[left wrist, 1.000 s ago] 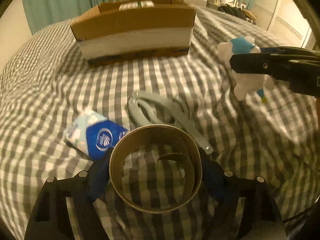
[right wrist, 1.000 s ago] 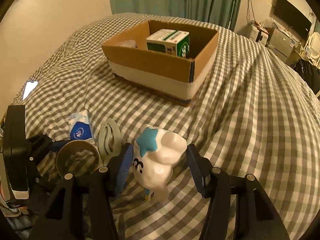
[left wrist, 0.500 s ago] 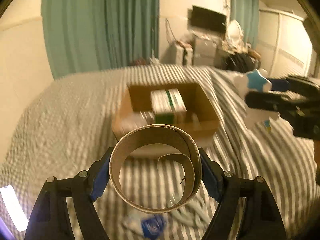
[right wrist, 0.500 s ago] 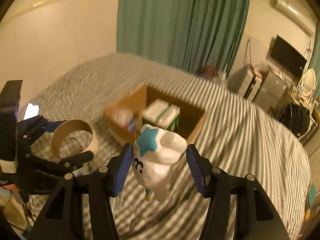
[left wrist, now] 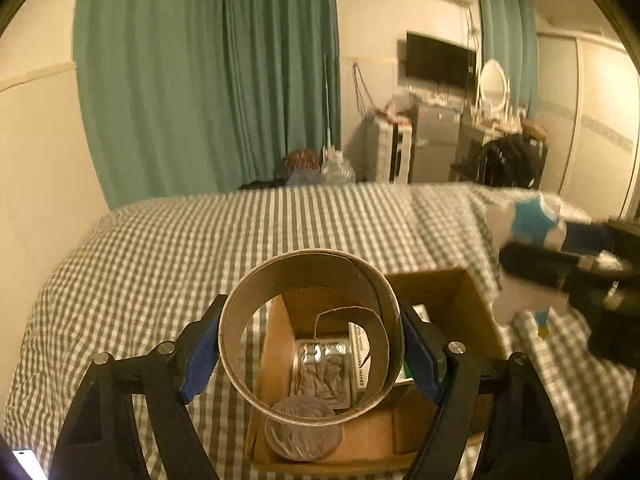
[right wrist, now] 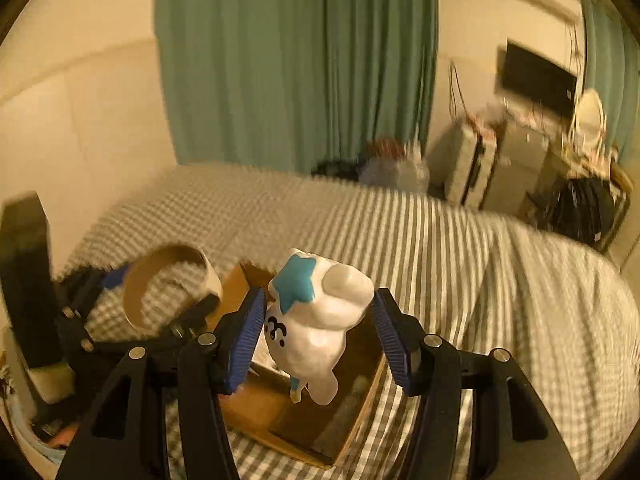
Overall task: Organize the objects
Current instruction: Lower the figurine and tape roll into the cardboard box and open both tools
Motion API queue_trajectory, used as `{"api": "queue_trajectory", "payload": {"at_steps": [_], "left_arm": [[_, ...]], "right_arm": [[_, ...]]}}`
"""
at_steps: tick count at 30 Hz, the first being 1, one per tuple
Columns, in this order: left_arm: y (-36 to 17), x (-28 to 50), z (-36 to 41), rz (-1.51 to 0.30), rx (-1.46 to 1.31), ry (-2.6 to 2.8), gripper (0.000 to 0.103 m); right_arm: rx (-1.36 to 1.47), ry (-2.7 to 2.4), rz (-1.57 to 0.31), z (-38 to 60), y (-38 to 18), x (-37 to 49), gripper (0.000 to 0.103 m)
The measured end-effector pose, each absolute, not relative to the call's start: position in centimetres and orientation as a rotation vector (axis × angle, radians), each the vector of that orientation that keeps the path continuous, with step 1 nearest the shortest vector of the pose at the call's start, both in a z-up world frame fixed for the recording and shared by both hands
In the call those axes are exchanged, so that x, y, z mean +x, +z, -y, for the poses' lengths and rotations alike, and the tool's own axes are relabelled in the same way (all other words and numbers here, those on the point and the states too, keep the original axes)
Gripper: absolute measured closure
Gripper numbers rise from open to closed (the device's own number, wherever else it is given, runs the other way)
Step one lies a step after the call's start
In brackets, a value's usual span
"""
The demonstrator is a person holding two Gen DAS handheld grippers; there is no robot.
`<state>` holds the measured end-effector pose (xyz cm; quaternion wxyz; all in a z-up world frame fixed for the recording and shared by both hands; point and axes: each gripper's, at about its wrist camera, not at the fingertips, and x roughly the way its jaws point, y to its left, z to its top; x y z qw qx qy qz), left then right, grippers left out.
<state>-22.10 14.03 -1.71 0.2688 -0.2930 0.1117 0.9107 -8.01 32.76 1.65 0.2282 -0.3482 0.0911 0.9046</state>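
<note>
My left gripper is shut on a brown cardboard tape ring, held in the air over the open cardboard box. Through the ring I see a clear round container and a shiny packet inside the box. My right gripper is shut on a white figurine with a teal star, hanging above the same box. In the right wrist view the ring and left gripper show at the left. The figurine appears blurred at the right of the left wrist view.
The box sits on a bed with a grey checked cover. Teal curtains hang behind the bed. Beyond its far edge stand a TV, drawers and cluttered furniture. A lit phone lies at the near left edge.
Both grippers rose off the bed with their objects and moved forward until they hang over the box. The tissue pack and grey hanger have dropped out of view.
</note>
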Motion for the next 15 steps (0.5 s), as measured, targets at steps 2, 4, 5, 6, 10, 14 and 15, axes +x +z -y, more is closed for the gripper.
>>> {"api": "queue_trajectory", "payload": {"at_steps": [2, 4, 5, 6, 10, 14, 15], "left_arm": [[-3.0, -22.3, -14.6, -0.327, -0.804, 2.449, 0.022], [-4.5, -22.9, -15.3, -0.344, -0.837, 2.445, 0.022], [-5.2, -23.2, -15.6, -0.345, -0.854, 2.443, 0.022], [-5.9, -23.5, -15.8, -0.341, -0.873, 2.442, 0.022], [-7.2, -23.7, -16.6, -0.329, -0.913, 2.420, 0.022], [-6.5, -23.2, -16.5, -0.302, -0.884, 2.443, 0.017], [-5.9, -22.9, -16.3, -0.270, -0.885, 2.434, 0.007]], "right_arm": [[-1.004, 2.454, -0.290, -34.2, -0.6, -8.5, 0.048], [-1.023, 2.443, -0.324, -35.2, -1.8, -8.7, 0.048], [-1.023, 2.442, -0.351, -35.8, -2.3, -8.5, 0.048], [-1.021, 2.446, -0.363, -36.0, -2.4, -8.4, 0.048], [-1.029, 2.481, -0.386, -36.0, -2.6, -7.9, 0.047], [-1.023, 2.489, -0.364, -34.7, -1.8, -7.0, 0.036], [-1.008, 2.491, -0.362, -34.5, -1.3, -6.8, 0.025]]}}
